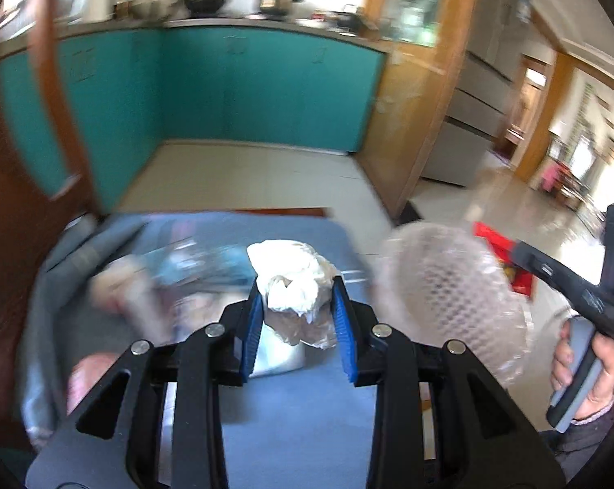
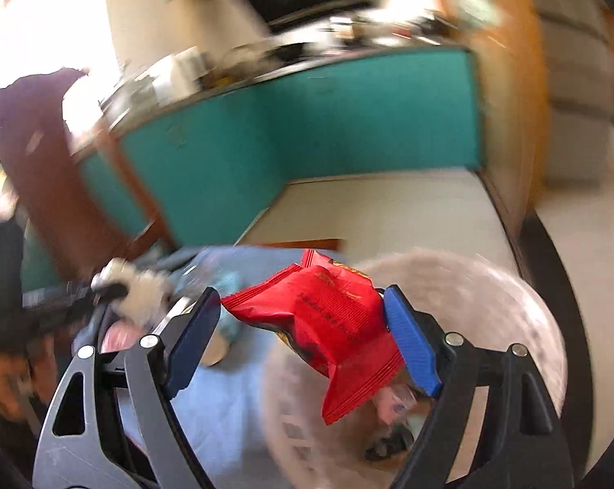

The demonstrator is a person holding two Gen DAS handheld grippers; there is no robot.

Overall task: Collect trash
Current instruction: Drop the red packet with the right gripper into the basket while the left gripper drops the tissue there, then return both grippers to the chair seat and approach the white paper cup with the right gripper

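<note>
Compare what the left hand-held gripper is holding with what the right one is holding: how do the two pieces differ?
The left hand-held gripper holds a crumpled white wad; the right hand-held gripper holds a red snack packet. The wad is a shapeless, plain lump, while the packet is flat, glossy, printed and has crimped edges. The wad sits upright between the pads; the packet hangs tilted, its lower end drooping over the clear bin. Both are light trash, pinched off the blue tabletop.

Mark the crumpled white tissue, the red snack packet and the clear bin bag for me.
crumpled white tissue (image 1: 292, 281), left wrist view, on its bunched middle between the fingers.
red snack packet (image 2: 327, 318), right wrist view, on its printed face.
clear bin bag (image 1: 449, 281), left wrist view, on its textured plastic side.
</note>
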